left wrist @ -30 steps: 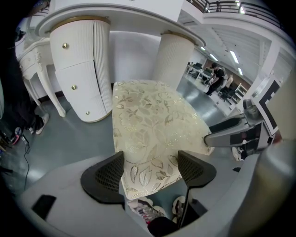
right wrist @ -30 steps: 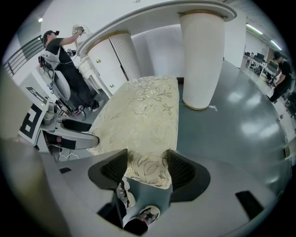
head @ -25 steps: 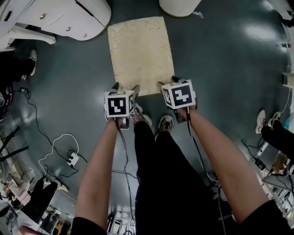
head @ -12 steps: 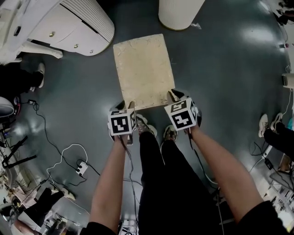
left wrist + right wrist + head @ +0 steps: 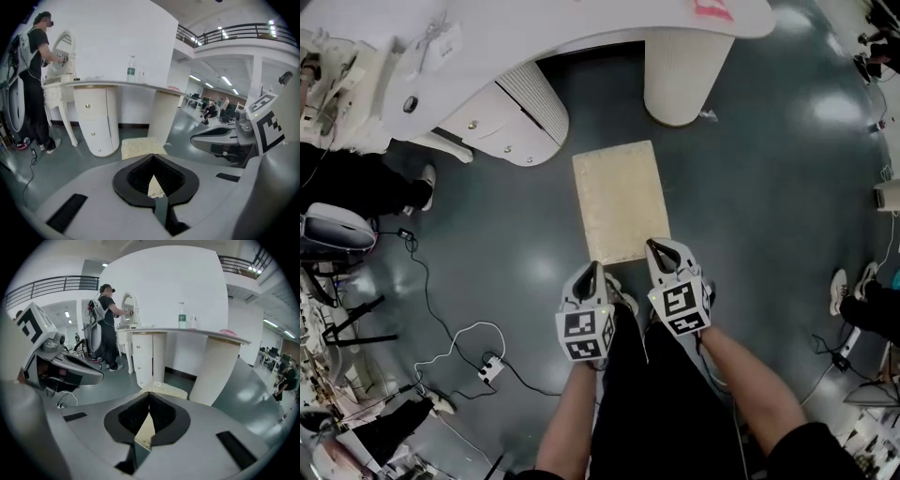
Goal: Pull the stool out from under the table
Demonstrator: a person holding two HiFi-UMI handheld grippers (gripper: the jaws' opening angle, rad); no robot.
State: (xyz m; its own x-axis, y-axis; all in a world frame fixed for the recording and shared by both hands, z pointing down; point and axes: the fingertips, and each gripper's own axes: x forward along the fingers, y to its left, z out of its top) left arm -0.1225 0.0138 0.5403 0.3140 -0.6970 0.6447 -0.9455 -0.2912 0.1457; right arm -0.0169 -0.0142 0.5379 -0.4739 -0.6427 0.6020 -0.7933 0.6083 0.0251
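The stool (image 5: 621, 200) has a flat cream rectangular seat and stands on the dark floor, out in front of the white table (image 5: 581, 23). It lies between the table's drawer unit (image 5: 502, 117) and round pedestal (image 5: 678, 80). My left gripper (image 5: 592, 269) is shut, its tips at the seat's near left edge with nothing between them. My right gripper (image 5: 659, 247) is shut too, tips over the near right corner. In the left gripper view the closed jaw tips (image 5: 153, 157) meet with the stool (image 5: 140, 147) beyond them. The right gripper view shows the same: tips (image 5: 149, 393) together, the stool (image 5: 171, 391) ahead.
A person (image 5: 107, 324) stands at the table's left end by a mirror. A bottle (image 5: 131, 73) stands on the tabletop. A white power strip with a looped cable (image 5: 490, 367) lies on the floor at the left. Someone's shoes (image 5: 842, 281) show at the right edge.
Both grippers' jaws went from open to shut. The view has drawn back from the table, so the stool looks smaller and farther, and the grippers have come closer together at its near edge.
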